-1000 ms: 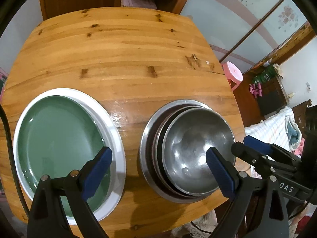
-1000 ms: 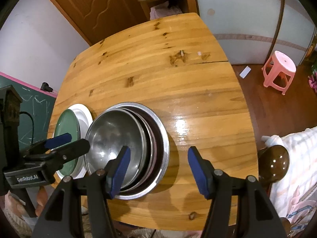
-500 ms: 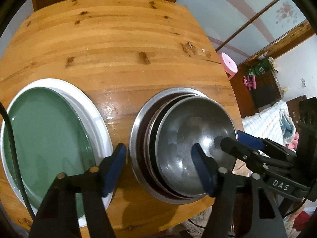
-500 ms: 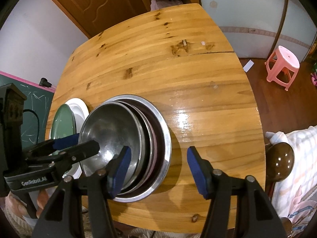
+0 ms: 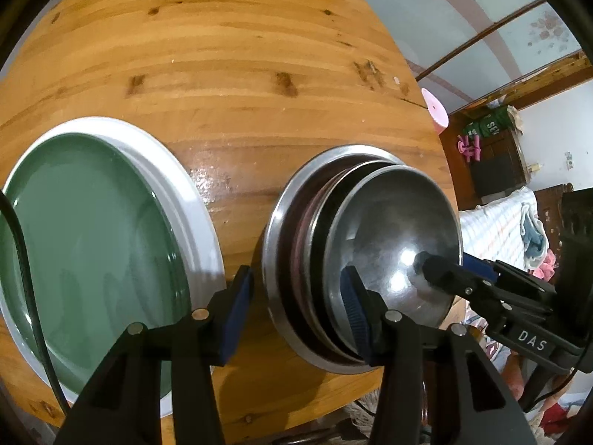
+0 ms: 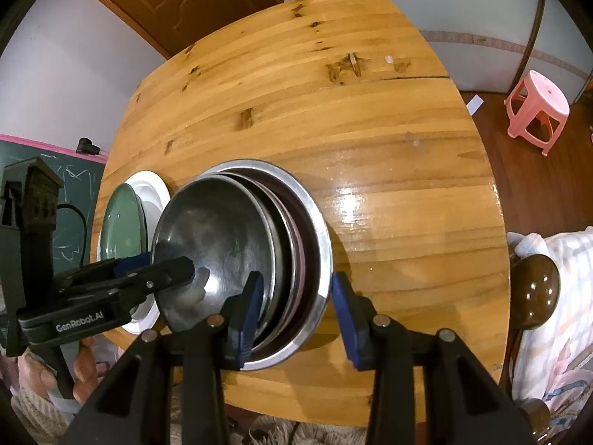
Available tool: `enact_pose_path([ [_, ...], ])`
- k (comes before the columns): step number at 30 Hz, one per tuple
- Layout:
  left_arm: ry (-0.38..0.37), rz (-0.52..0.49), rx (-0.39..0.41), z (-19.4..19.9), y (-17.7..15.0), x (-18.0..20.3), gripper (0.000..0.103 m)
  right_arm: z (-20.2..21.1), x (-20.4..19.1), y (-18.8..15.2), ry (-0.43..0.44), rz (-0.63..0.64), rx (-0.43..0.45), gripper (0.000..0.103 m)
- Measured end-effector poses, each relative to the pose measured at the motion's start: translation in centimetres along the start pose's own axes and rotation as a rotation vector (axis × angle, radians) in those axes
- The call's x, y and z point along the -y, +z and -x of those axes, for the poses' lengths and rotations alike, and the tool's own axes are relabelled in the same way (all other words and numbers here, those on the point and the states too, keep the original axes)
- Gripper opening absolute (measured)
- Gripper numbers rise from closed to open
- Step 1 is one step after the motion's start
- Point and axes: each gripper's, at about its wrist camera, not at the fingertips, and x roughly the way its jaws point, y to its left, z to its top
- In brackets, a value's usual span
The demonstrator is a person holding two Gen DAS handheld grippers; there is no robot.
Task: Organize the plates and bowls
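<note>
A wooden table (image 5: 229, 59) holds a green plate (image 5: 85, 237) at nine o'clock and nested steel bowls (image 5: 370, 244) at three o'clock. The left gripper (image 5: 296, 311) and right gripper (image 6: 298, 313) straddle opposite bowl rims, jaws closing, not yet pressing.

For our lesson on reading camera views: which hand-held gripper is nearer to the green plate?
Left. The left hand-held gripper straddles the steel bowl stack's rim on the side facing the green plate, jaws closing. The right hand-held gripper straddles the stack's far rim, also closing.
</note>
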Motion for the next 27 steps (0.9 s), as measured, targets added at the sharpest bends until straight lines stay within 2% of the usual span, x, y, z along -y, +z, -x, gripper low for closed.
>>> enact_pose_path([
  [5, -0.041, 0.009, -0.026, -0.4, 0.0, -0.2, 0.037, -0.1, -0.1, 0.0, -0.011, -0.003, -0.017, 0.036],
  [18, -0.026, -0.001, -0.049, -0.5, -0.1, 0.5, 0.036, -0.2, -0.4, 0.5, -0.049, -0.016, -0.057, 0.033],
  [27, -0.036, -0.008, -0.004, 1.3, -0.2, 0.7, 0.036, 0.4, -1.0, 0.4, -0.066, -0.021, -0.07, 0.032],
])
